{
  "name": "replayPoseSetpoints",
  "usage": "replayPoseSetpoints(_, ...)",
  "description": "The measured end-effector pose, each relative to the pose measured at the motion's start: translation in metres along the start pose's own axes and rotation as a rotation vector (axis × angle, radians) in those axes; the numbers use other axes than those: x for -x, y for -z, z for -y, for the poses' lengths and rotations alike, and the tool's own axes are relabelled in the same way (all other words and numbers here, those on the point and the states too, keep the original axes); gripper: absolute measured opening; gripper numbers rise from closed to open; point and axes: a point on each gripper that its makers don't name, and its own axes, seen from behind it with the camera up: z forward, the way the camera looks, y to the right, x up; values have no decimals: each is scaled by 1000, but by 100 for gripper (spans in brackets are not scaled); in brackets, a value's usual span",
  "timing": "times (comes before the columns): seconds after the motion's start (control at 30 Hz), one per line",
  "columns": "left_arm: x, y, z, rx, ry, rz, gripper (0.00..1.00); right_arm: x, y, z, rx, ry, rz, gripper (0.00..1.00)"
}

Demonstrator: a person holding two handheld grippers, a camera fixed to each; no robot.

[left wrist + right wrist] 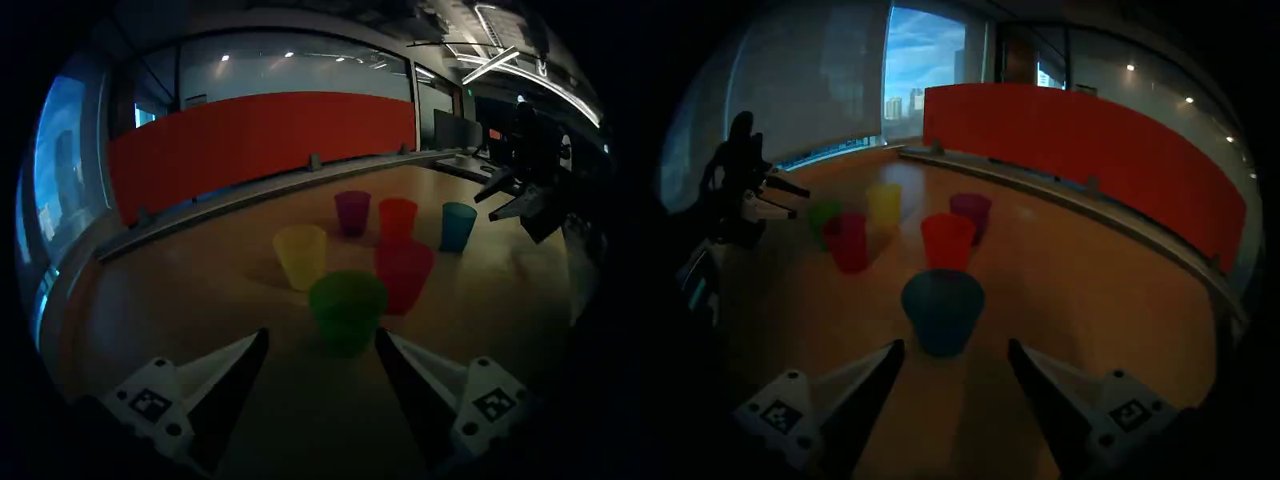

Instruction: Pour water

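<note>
Left gripper view: my left claw (320, 334) is spread wide and holds nothing, low over the worktop (200, 288). The green cup (347, 308) stands upright just ahead between the fingertips, untouched. A yellow cup (302, 254) and a red cup (404, 272) stand close behind it. I can't tell whether any cup holds water.

Right gripper view: my right claw (954, 344) is also spread and empty. The teal cup (942, 308) is upright just ahead of its tips, with an orange cup (947, 240) right behind.

These look like thin, light plastic tumblers, smooth and tapered, so I judge they would slip or buckle under a hard squeeze. I'd take one around mid-wall, below the rim, gently, and keep it level until the tilt.
</note>
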Motion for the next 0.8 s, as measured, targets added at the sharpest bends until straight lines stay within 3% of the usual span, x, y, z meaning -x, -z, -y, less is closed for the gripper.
replayPoseSetpoints(0.17, -4, 4, 5, -18, 15, -16, 98, 0, 5, -3, 13, -12, -11, 100)
replayPoseSetpoints(0.37, -11, 10, 22, -83, 41, -55, 98, -5, 12, -8, 41, -33, -41, 100)
replayPoseSetpoints(0.6, -27, 18, 40, -159, 108, -136, 98, -21, 19, -24, 108, -92, -131, 100)
replayPoseSetpoints(0.8, -45, 25, 46, -216, 135, -207, 98, -36, 29, -37, 184, -110, -205, 100)
